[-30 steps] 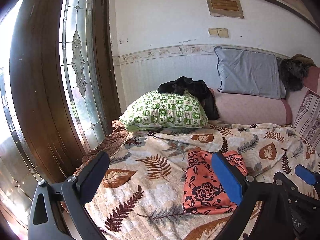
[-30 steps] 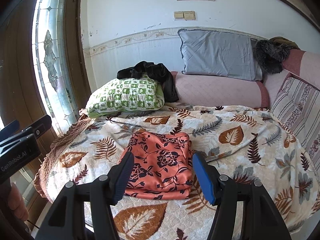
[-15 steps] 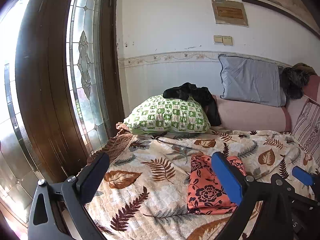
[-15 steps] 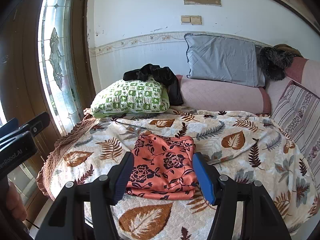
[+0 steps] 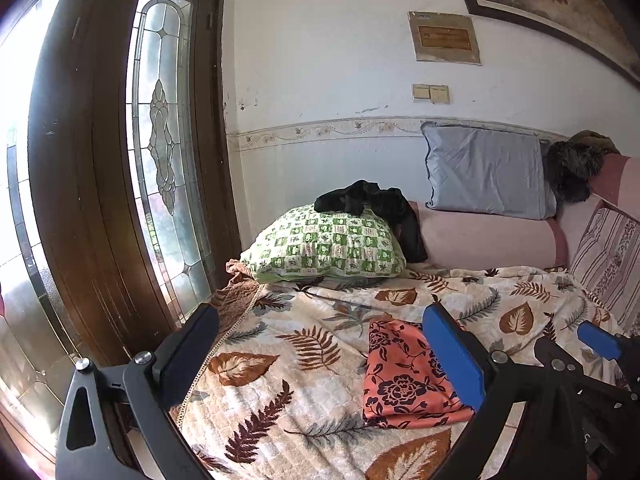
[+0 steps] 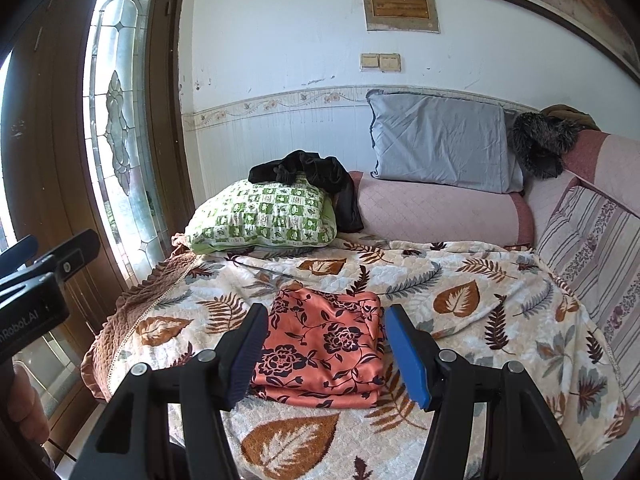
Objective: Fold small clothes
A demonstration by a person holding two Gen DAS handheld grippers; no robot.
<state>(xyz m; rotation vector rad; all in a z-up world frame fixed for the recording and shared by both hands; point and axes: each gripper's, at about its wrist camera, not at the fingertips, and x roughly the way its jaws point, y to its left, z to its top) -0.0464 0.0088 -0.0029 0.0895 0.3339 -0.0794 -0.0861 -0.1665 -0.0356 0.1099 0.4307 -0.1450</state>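
A folded orange garment with dark flowers (image 6: 324, 346) lies flat on the leaf-patterned bedspread (image 6: 460, 304); it also shows in the left wrist view (image 5: 404, 376). My right gripper (image 6: 324, 354) is open and empty, held above the bed's near edge with the garment showing between its fingers. My left gripper (image 5: 320, 354) is open and empty, to the left of the garment and apart from it. A black garment (image 6: 312, 176) lies crumpled on the green checked pillow (image 6: 264, 216) at the back.
A grey pillow (image 6: 440, 148) leans on a pink bolster (image 6: 440, 212) against the wall. A striped cushion (image 6: 592, 248) stands at the right. A wooden door with patterned glass (image 5: 160, 152) is at the left of the bed.
Both grippers have drawn back and up from the bed. The folded orange garment looks smaller and lower in both views. It has not moved.
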